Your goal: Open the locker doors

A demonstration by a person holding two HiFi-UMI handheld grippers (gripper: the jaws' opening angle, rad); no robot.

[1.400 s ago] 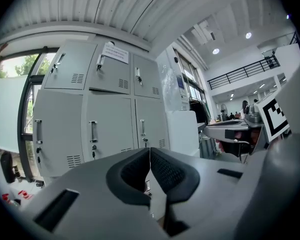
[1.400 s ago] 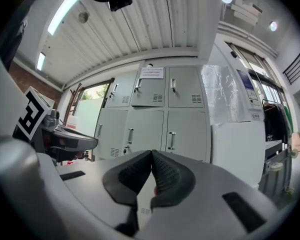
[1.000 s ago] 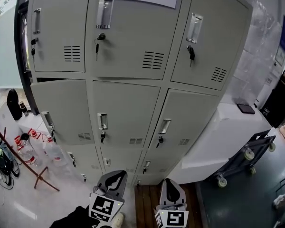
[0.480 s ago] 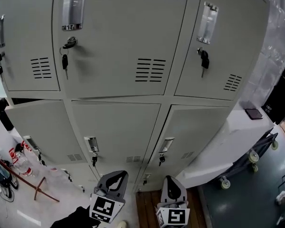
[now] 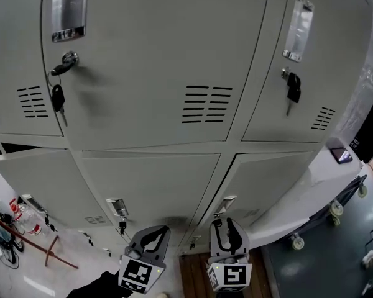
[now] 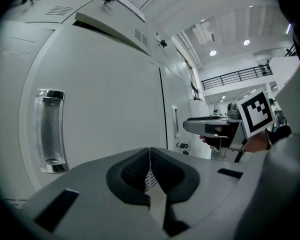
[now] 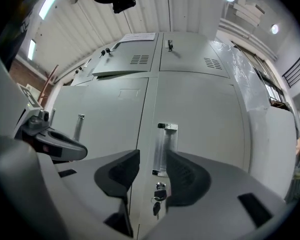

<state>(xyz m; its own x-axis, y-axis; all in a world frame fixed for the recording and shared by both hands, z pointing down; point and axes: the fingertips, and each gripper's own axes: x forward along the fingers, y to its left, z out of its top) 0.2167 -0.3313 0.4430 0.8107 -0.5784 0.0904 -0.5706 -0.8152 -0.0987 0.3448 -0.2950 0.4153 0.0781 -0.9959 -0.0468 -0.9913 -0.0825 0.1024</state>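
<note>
Grey steel lockers fill nearly everything ahead, with bottles on the floor at far left. On the upper middle door a key hangs from its lock. Low down, the left gripper points at the lower middle door, its tongs pressed together on nothing. Just beside it, the right gripper faces the lower right door. Its tongs have just been opening and stand spread, framing that door's handle without touching it, nothing between the pads. At far right stands a wheeled cart
</note>
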